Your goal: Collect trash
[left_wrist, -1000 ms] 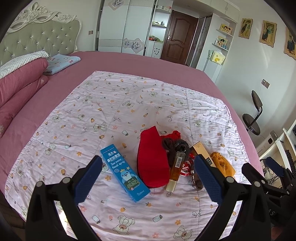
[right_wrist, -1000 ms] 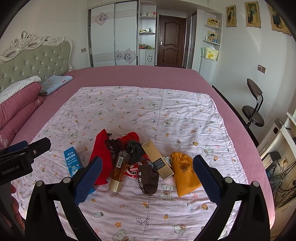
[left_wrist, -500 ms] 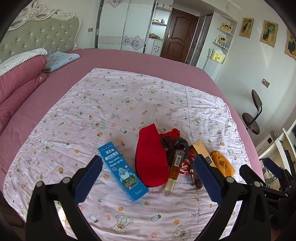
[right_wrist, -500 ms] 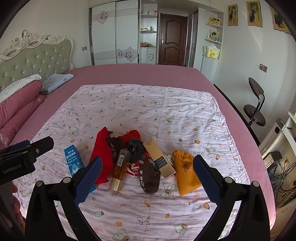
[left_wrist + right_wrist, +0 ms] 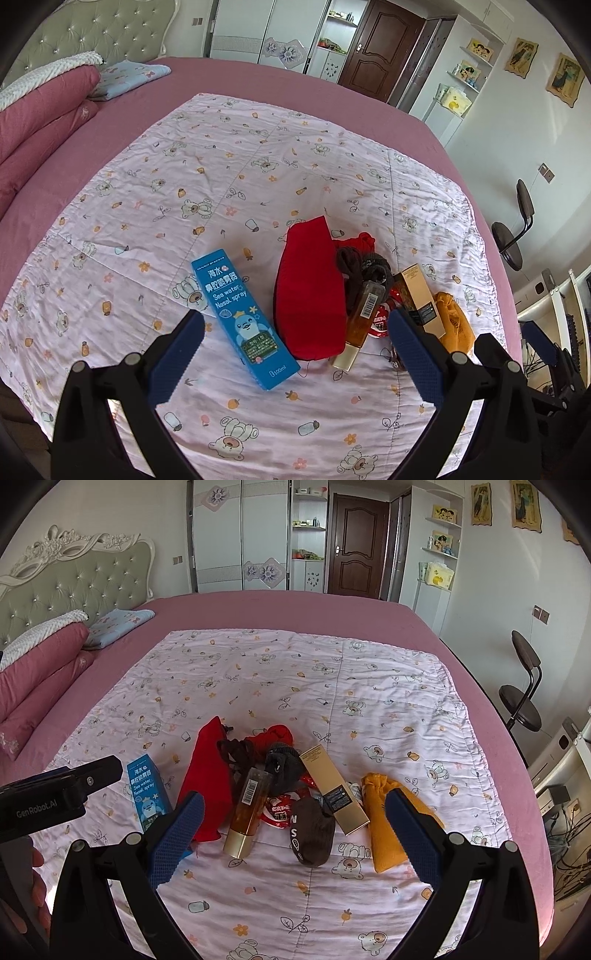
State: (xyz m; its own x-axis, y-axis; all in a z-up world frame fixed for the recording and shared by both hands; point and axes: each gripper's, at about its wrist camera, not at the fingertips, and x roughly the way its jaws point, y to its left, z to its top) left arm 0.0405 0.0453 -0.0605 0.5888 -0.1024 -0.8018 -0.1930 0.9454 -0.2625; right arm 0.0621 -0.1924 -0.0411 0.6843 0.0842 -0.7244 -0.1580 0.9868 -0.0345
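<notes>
A pile of items lies on the printed quilt (image 5: 229, 184). A blue nasal spray box (image 5: 245, 319), a red pouch (image 5: 308, 295), an amber bottle (image 5: 362, 321), a gold box (image 5: 421, 299) and an orange pouch (image 5: 454, 326) show in the left wrist view. My left gripper (image 5: 291, 360) is open and empty, just short of the blue box. My right gripper (image 5: 293, 836) is open and empty, near the amber bottle (image 5: 249, 810), a brown sock (image 5: 310, 830), the gold box (image 5: 334, 788), the orange pouch (image 5: 388, 825) and a red wrapper (image 5: 279, 810).
Pink pillows (image 5: 40, 672) and a tufted headboard (image 5: 77, 579) are at the left. A black chair (image 5: 522, 701) and cables (image 5: 569, 853) stand off the bed's right edge. A wardrobe and a door (image 5: 354, 550) are at the back.
Both grippers have moved forward and down toward the pile, so the items look larger. Both stay open and empty. Nothing on the quilt has moved.
</notes>
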